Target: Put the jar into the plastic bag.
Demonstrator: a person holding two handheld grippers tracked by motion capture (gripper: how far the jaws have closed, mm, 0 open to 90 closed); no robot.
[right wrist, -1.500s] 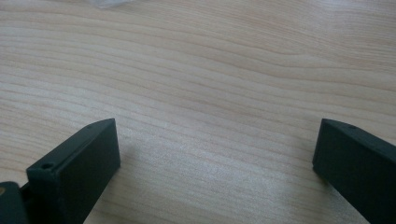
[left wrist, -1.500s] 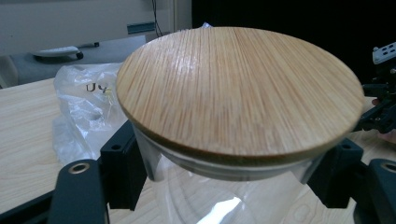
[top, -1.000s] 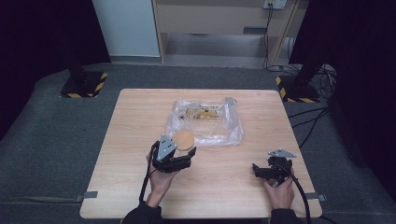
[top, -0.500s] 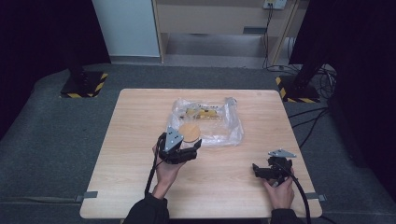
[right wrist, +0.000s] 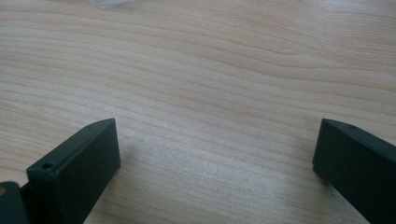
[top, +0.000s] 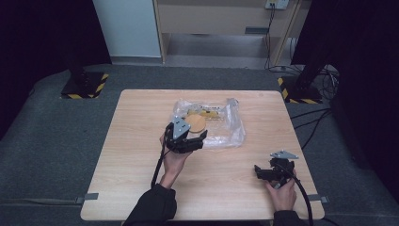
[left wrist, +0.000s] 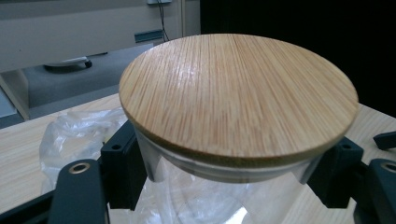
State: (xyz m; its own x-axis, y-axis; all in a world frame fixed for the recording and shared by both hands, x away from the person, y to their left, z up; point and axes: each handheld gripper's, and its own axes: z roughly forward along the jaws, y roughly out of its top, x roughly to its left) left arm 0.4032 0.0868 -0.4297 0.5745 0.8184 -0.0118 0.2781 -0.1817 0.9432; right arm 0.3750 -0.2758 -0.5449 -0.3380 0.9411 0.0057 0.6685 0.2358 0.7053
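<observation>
- Your left tongs [top: 196,136] are closed on a glass jar [left wrist: 196,186], one jaw pressed to each side of the clear wall just under its lid.
- The jar carries a round wooden lid [left wrist: 238,93], seated flat on the rim; in the left gripper view it tips slightly toward the camera.
- From above, you hold the jar near the middle of the worktop [top: 141,141], its lid [top: 195,123] at the near left edge of a crumpled clear plastic bag [top: 226,127].
- Something yellow lies inside the bag [top: 207,113]; it is too small to tell what.
- Whether the jar touches the worktop or is lifted off it, I cannot tell.
- Your right tongs [top: 261,172] stand wide apart with nothing between the jaws, low over bare wood near the right front corner, well apart from the jar and bag.
- In the right gripper view, the bag's edge [right wrist: 109,3] shows at the top.
</observation>
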